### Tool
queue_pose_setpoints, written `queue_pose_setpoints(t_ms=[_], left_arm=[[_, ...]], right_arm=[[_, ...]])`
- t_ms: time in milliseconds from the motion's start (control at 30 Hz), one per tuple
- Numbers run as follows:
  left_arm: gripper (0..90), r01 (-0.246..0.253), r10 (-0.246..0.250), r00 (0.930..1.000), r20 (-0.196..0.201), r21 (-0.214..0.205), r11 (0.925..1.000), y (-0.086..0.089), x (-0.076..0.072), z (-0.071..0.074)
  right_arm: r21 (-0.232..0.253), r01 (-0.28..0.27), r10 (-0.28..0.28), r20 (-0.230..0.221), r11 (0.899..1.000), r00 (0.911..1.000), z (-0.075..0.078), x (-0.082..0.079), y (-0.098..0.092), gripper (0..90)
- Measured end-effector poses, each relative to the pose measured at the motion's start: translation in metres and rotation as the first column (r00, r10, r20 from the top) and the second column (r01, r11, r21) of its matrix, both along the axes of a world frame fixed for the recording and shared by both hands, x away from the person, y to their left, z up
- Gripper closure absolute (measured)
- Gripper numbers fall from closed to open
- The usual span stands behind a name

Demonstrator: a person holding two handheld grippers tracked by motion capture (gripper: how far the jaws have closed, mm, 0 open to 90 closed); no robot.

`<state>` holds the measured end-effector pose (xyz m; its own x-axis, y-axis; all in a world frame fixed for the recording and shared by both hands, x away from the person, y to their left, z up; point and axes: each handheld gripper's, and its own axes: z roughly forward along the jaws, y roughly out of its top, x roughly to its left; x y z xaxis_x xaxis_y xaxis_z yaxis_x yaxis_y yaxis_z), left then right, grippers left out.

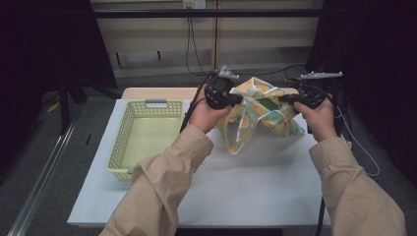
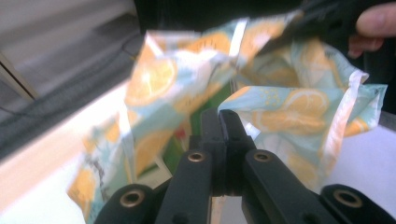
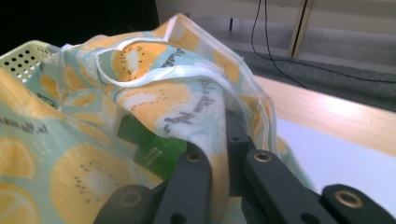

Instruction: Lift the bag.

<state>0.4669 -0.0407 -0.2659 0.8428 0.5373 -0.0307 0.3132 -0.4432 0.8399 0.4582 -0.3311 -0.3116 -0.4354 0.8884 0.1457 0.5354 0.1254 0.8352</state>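
At left of the high view sits a yellow basket (image 1: 147, 135); right of it, upper centre, the left gripper (image 1: 239, 99) and right gripper (image 1: 284, 98) each clamp an edge of the fruit-print bag (image 1: 258, 115), lifted above the white table (image 1: 255, 182)

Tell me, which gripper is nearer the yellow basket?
The left gripper, pinching the fruit-print bag on the side toward the basket; the right gripper holds the far side.

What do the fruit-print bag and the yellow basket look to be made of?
Fruit-print bag: probably thin, glossy, translucent plastic film; it crumples sharply and a green item shows through. Yellow basket: seemingly rigid moulded plastic, matte, with perforated walls and a handle slot.
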Motion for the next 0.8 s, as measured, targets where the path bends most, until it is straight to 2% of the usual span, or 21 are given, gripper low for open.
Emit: queue_pose_setpoints(t_ms=[200,333,467,567,733,767,800], left_arm=[[90.0,-0.004,0.007,0.9982,0.059,-0.049,0.9988,0.000,0.007,0.037],[90.0,-0.008,0.014,0.9975,0.069,-0.076,0.9971,0.003,0.011,0.048],[90.0,0.007,-0.004,0.9983,0.058,-0.058,0.9983,0.003,0.010,0.044],[90.0,0.022,-0.020,0.9989,0.042,-0.045,0.9987,0.003,0.008,0.041],[89.2,0.041,-0.041,0.9991,-0.005,-0.050,0.9979,0.006,0.004,0.028],[85.3,0.046,-0.047,0.9985,-0.027,-0.059,0.9972,0.008,0.003,0.024],[74.3,0.032,-0.035,0.9982,-0.048,-0.072,0.9969,0.010,0.002,0.020]], right_arm=[[-0.008,0.002,-0.001,0.054,1.000,0.9985,0.032,0.007,0.003,90.0],[-0.005,0.006,-0.005,0.079,1.000,0.9968,0.049,0.009,0.002,90.0],[-0.001,-0.003,0.003,0.075,1.000,0.9972,0.050,0.009,0.000,90.0],[0.011,-0.011,0.011,0.072,1.000,0.9974,0.045,0.007,-0.001,90.0],[0.025,-0.042,0.040,0.057,0.999,0.9976,0.032,-0.001,0.003,90.0],[0.030,-0.050,0.048,0.049,0.998,0.9976,0.030,-0.003,0.004,89.6],[0.055,-0.063,0.061,0.036,0.997,0.9975,0.026,-0.004,0.005,85.5]])
